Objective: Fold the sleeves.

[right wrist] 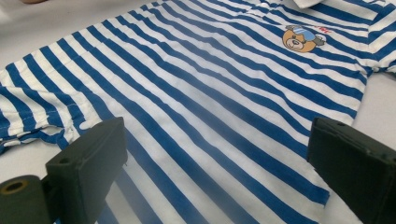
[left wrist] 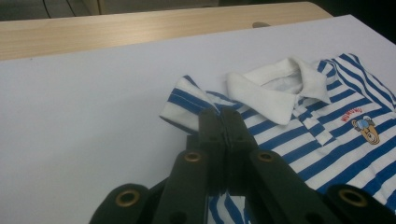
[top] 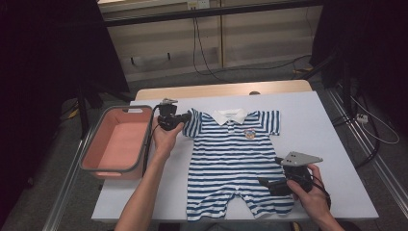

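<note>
nearest, the right gripper (top: 269, 183) hovers with jaws wide apart over the leg hem of the soft blue-and-white striped cotton baby romper (top: 232, 159), spread flat on the white surface (top: 327, 144). light and limp, it will likely sag; pinch hems or sleeves. farther off, the left gripper (left wrist: 223, 122) has its jaws clamped on the sleeve.

A white tabletop (top: 317, 120) with a pale wooden edge (top: 226, 89) at its far side stands on a grey floor (top: 250, 73) in a dimly lit room. Black curtains (top: 43, 72) hang at far left and far right. Light wooden wall panels (top: 269, 38) line the far side, with black cables (top: 202, 53) trailing down them and across the floor.
</note>
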